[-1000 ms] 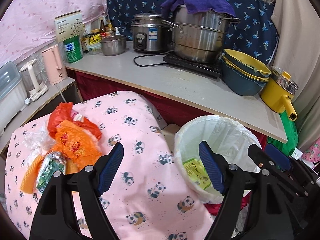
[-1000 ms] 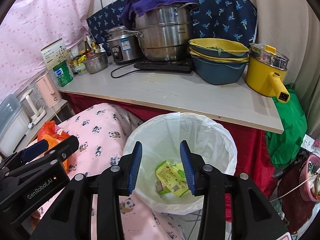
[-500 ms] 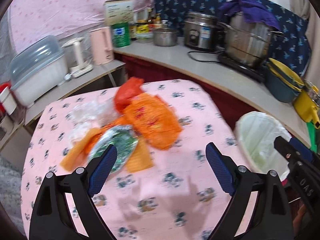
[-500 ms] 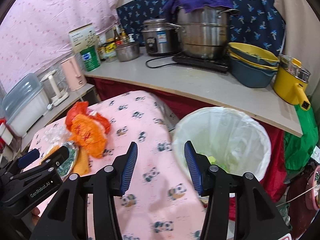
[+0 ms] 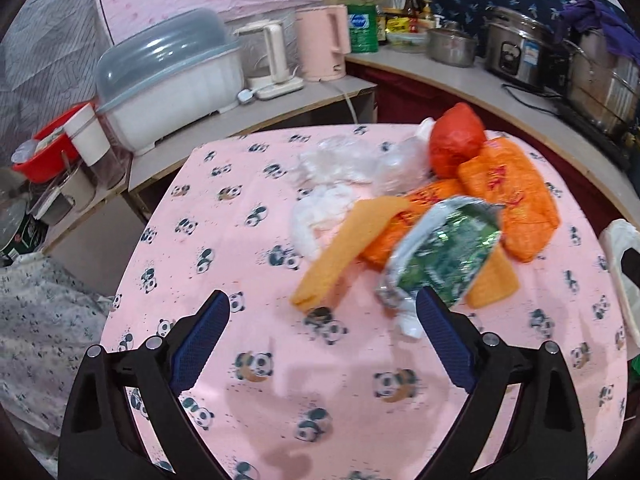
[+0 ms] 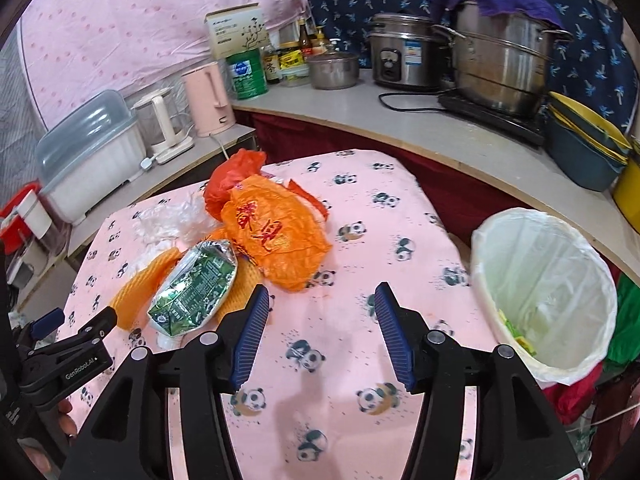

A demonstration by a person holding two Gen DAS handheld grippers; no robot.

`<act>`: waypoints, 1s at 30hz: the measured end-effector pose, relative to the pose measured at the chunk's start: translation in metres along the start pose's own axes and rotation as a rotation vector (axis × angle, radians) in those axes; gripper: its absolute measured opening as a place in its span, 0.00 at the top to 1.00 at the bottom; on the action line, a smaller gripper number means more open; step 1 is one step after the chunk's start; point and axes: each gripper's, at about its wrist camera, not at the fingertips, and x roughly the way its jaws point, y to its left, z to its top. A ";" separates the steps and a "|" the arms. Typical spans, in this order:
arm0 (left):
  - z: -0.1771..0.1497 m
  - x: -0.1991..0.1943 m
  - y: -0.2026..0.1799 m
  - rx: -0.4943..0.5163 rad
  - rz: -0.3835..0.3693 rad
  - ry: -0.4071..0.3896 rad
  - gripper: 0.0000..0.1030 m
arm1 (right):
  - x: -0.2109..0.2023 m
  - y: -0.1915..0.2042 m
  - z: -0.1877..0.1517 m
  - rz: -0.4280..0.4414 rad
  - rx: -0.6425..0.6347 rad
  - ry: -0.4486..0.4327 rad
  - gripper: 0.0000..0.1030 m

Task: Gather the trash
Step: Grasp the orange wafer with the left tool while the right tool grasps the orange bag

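A pile of trash lies on the pink panda cloth [image 5: 280,360]: a green foil wrapper [image 5: 440,256] [image 6: 196,284], an orange printed bag [image 5: 508,192] [image 6: 276,232], a red bag [image 5: 456,136] [image 6: 228,180], orange foam netting [image 5: 344,248] and clear plastic [image 5: 352,164]. My left gripper [image 5: 322,338] is open and empty, just short of the wrapper and netting. My right gripper [image 6: 320,328] is open and empty over the cloth, right of the pile. The white-lined bin [image 6: 548,288] stands at the right with some trash inside.
A counter [image 6: 440,132] behind holds a steel pot [image 6: 500,64], rice cooker [image 6: 404,56], stacked bowls [image 6: 584,148] and a pink kettle [image 6: 208,100]. A lower shelf at left holds a lidded white box [image 5: 168,76] and a red container [image 5: 44,144].
Both grippers swung left, away from the bin and toward the trash pile. The right gripper opened wider. The left gripper now faces the wrapper and netting.
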 end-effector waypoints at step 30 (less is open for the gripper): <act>0.025 0.085 0.004 -0.020 -0.169 0.109 0.78 | 0.138 -0.001 0.026 0.095 0.077 0.130 0.88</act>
